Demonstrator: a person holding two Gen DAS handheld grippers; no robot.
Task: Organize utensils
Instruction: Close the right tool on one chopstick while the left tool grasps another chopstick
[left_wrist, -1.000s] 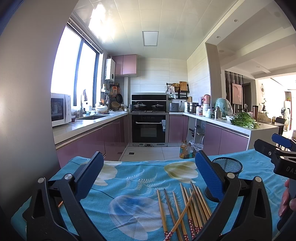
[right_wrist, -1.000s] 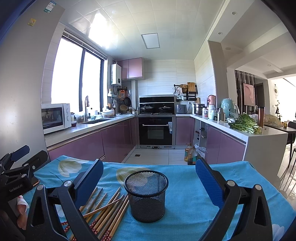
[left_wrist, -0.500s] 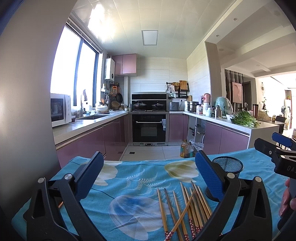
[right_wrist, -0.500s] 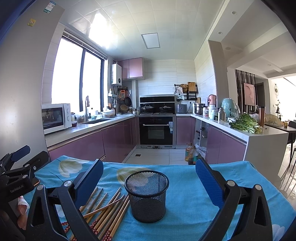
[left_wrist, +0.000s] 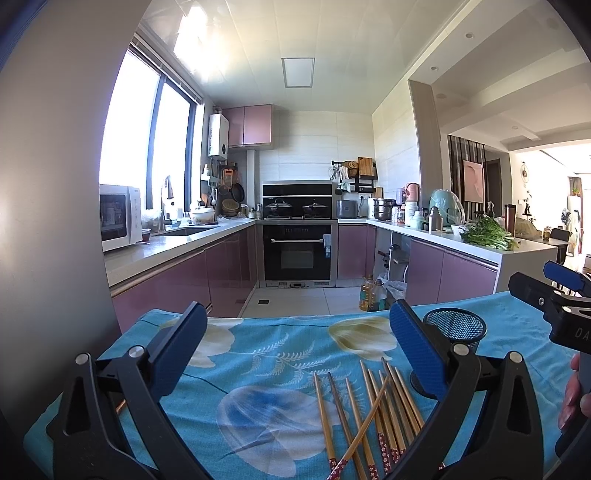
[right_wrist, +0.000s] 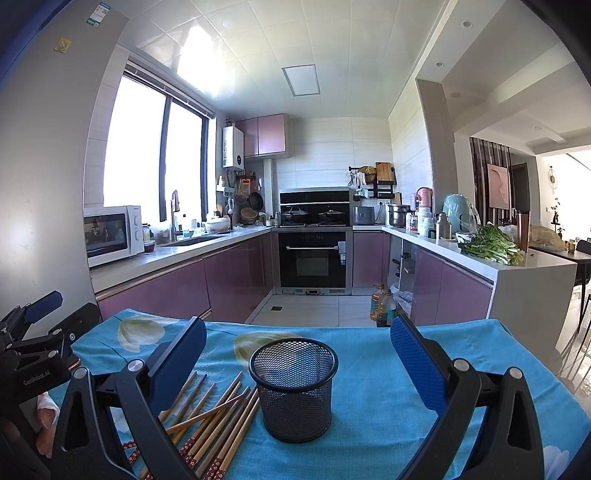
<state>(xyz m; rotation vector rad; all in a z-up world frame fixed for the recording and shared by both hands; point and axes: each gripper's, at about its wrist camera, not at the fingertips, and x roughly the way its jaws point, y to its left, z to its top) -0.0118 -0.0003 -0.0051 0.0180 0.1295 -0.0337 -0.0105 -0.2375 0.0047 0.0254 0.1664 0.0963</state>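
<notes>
Several wooden chopsticks (left_wrist: 373, 413) with red patterned ends lie loose on the blue floral tablecloth (left_wrist: 266, 369), one crossed over the rest. A black mesh cup (right_wrist: 293, 387) stands upright just right of them and holds nothing that I can see. My left gripper (left_wrist: 295, 339) hovers open above the cloth, the chopsticks lying below its right finger. My right gripper (right_wrist: 297, 349) is open too, its fingers spread either side of the mesh cup (left_wrist: 454, 328). The chopsticks (right_wrist: 214, 417) sit under its left finger. Each gripper shows at the edge of the other's view.
The table ends at a tiled kitchen floor (right_wrist: 314, 310). Purple cabinets (left_wrist: 184, 273) and counters line both sides, with an oven (left_wrist: 297, 251) at the back. A grey wall (left_wrist: 48, 221) stands close on the left. A person's fingers (left_wrist: 570, 402) hold the right gripper's handle.
Both views have shifted very slightly; the grippers stay open and the chopsticks and cup have not moved.
</notes>
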